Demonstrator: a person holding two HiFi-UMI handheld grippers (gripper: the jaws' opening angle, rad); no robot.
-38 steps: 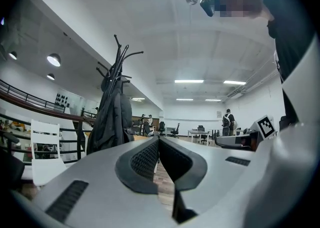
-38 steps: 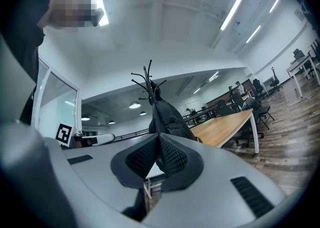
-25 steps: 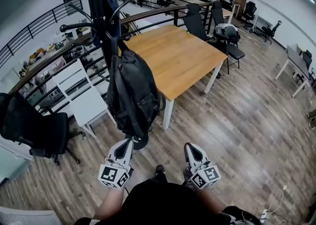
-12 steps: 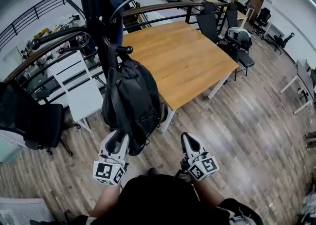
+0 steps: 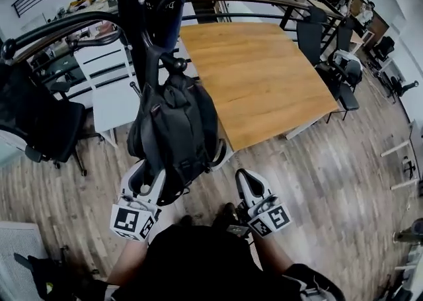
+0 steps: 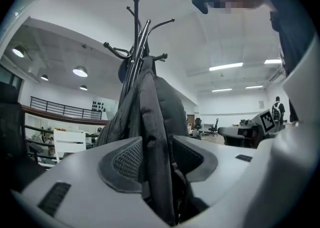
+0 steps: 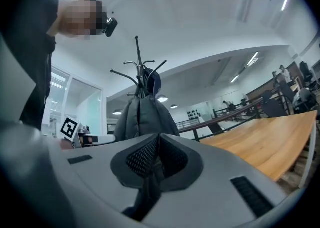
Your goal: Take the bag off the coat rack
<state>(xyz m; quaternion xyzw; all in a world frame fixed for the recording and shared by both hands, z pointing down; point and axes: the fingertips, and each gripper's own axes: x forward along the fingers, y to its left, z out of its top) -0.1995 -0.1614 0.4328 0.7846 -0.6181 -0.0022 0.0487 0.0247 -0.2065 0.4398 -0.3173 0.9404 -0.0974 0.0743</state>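
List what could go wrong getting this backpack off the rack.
The left hand-held gripper has its jaws opening with the backpack fabric between them; a low grip may not lift its top off the hook.
The right hand-held gripper is shut and clear of it, so nothing steadies it.
Tugging might tip the coat rack.

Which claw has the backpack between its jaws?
The left claw: jaws opening, the black backpack's fabric between them. The right claw is shut, beside it.
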